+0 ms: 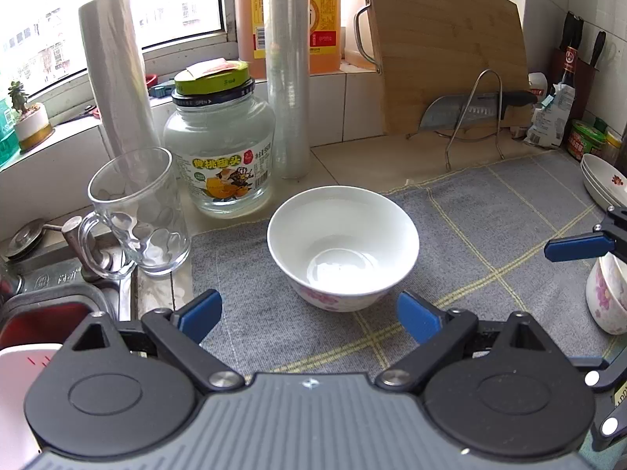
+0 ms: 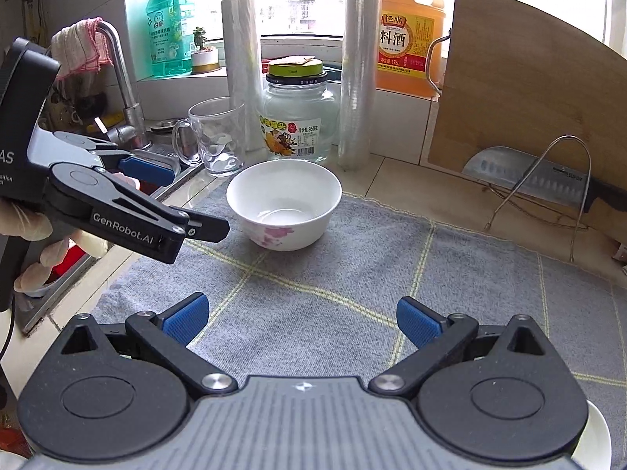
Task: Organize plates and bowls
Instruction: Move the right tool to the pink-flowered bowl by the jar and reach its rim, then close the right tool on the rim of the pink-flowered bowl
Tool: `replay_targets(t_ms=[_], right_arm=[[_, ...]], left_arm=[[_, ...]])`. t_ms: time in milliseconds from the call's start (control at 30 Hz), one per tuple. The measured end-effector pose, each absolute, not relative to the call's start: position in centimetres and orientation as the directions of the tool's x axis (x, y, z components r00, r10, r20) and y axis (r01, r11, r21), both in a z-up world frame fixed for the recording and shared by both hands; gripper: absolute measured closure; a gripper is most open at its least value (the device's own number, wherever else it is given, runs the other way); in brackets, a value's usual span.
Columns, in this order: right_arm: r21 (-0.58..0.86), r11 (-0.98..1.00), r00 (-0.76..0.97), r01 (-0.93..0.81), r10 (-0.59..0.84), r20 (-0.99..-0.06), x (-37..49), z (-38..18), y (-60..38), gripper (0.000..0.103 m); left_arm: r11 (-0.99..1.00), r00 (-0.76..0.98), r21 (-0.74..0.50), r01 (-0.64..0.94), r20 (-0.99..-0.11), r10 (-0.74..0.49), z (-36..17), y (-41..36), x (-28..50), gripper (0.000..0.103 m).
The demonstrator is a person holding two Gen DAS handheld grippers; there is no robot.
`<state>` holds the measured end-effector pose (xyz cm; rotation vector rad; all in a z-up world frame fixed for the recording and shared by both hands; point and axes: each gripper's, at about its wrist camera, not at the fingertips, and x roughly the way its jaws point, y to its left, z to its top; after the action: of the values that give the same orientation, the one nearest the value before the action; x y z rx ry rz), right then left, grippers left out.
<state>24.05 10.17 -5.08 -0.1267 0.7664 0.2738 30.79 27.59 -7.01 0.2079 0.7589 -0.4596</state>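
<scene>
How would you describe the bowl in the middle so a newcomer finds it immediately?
On the grey checked cloth covering the counter, look just in front of the labelled glass jar. The white porcelain bowl stands upright and empty; pink flowers on its outside distinguish it from the clear glass mug beside it.

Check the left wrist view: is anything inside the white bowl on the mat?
No, the white bowl sits empty, its bare glazed bottom visible.
</scene>
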Motion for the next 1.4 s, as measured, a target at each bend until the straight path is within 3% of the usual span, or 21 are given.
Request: replay_targets(t_ms=[500,900,1233,1400], right_arm=[[-0.047,0.949,0.691,-0.311,0.192,-0.697,29.6,-7.6,13.7,0.0],[-0.054,0.941,0.675,-0.335,0.2,-0.71,32.5,-8.9,13.9,0.004],[-0.061,0.92,0.662,-0.387,0.231,-0.713,33.4,-9.6,14.3,0.017],[-0.065,0.918,0.663,-0.392,0.232,-0.711,33.6,-9.7,14.4,0.017]], left_arm=[[0.822,0.559,-0.014,0.57,-0.726,-0.4,-8.4,27.0,36.7,0.01],[0.776,0.503,-0.058,0.628,-0.731,-0.462,-9.0,25.9,38.9,0.035],[0.753,0.481,-0.053,0.656,-0.74,-0.47,-9.1,25.8,39.6,0.038],[0.742,0.47,-0.045,0.669,-0.748,-0.469,-9.3,25.6,39.7,0.039]])
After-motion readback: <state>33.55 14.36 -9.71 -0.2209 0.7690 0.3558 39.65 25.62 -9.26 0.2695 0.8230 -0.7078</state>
